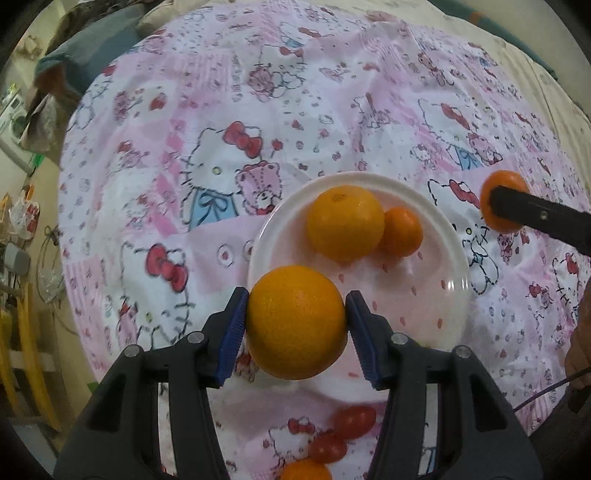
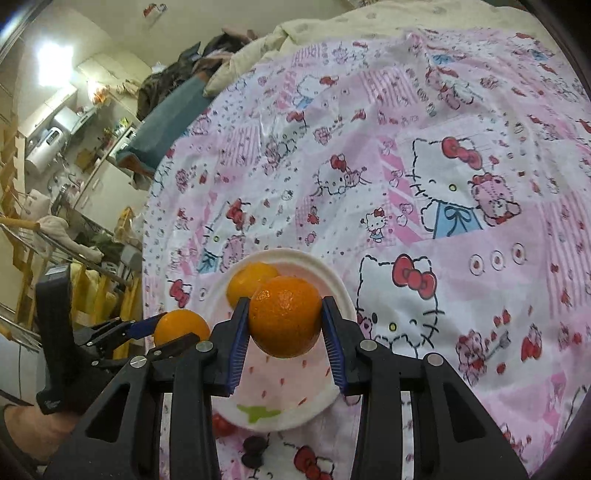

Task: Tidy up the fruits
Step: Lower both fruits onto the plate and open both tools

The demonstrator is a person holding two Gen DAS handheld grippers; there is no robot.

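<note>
Over the white plate (image 1: 454, 291), already holding an orange (image 1: 345, 221) and a mandarin (image 1: 402, 232), I am carrying a second orange (image 1: 295, 321) pinched in my left tool (image 1: 293, 325) and a second mandarin (image 2: 285, 318) pinched in my right tool (image 2: 284, 332), while cherry tomatoes (image 1: 354, 421) are lying unsorted on the bed cover (image 1: 221, 147).

The cloth (image 1: 295, 122) is pink and white patchwork printed with white cartoon cats wearing red bows, pink bears, blue dresses and small red dots. The plate (image 1: 443, 295) is white with a scatter of small red marks and, in the right wrist view, a green splash near its edge. The oranges (image 1: 345, 221) are bright yellow-orange; the mandarin (image 2: 285, 317) is deeper orange with a glossy peel. The tomatoes (image 1: 354, 421) are red. Both tongs (image 1: 295, 325) are black with blue ribbed pads (image 1: 232, 332). The bedding (image 2: 314, 33) beyond is cream.
</note>
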